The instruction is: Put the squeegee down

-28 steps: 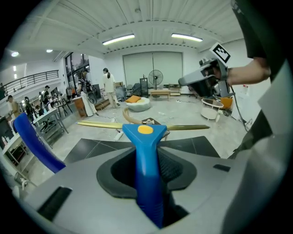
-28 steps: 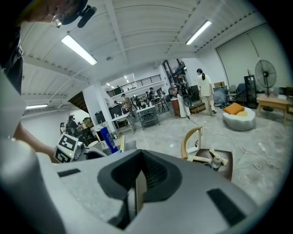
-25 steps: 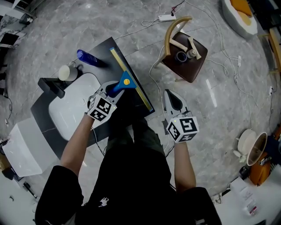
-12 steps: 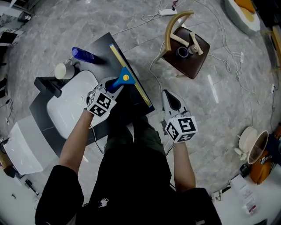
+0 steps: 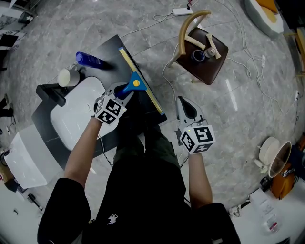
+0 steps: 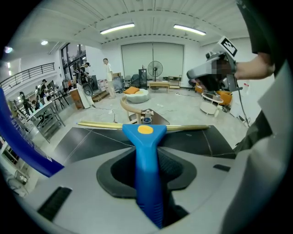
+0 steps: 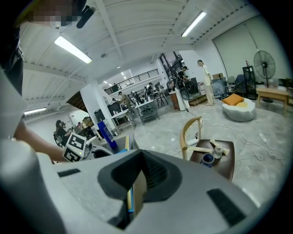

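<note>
The squeegee (image 5: 135, 85) has a blue handle with a yellow dot and a long yellow blade. My left gripper (image 5: 123, 93) is shut on the handle and holds it over the right edge of the black counter (image 5: 110, 51). In the left gripper view the squeegee (image 6: 145, 146) sticks out forward from between the jaws of my left gripper (image 6: 147, 172), its blade lying across the counter's far edge. I cannot tell whether the blade touches the counter. My right gripper (image 5: 186, 107) hangs to the right of the counter, over the floor. The jaws of my right gripper (image 7: 137, 185) are together with nothing held.
A white sink basin (image 5: 76, 112) is set in the counter, with a black faucet (image 5: 52, 93), a cup (image 5: 66, 77) and a blue bottle (image 5: 88, 60) around it. A brown chair (image 5: 202, 52) with small items stands on the marble floor ahead. Cables and a power strip (image 5: 182, 10) lie beyond.
Both grippers have sunk a little. The left one still grips the squeegee the same way.
</note>
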Motion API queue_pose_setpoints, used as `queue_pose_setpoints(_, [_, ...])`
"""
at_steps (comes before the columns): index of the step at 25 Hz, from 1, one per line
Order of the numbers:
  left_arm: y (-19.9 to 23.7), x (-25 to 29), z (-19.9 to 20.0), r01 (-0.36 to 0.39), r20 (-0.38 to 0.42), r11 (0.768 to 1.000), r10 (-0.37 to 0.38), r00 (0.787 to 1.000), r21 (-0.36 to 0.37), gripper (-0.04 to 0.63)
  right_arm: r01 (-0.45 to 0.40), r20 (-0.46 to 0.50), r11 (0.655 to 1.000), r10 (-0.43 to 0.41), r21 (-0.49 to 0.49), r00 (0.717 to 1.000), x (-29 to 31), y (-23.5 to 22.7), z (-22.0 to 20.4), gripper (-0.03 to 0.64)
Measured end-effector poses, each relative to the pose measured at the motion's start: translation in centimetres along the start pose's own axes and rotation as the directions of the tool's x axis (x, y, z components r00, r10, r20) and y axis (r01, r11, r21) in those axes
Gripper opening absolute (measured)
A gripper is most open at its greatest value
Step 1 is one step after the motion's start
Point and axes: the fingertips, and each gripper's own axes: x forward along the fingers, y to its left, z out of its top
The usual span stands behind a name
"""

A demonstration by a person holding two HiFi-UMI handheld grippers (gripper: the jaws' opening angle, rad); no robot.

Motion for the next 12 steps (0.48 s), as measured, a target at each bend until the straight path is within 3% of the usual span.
queue_pose_setpoints(12, [0.28,0.90,-0.60,0.030,-0.031,1.000,-0.030,0.999,-0.005,0.127,0.002,0.000,1.000,-0.002,0.016,1.000,0.08,-0.43,-0.18,0.002])
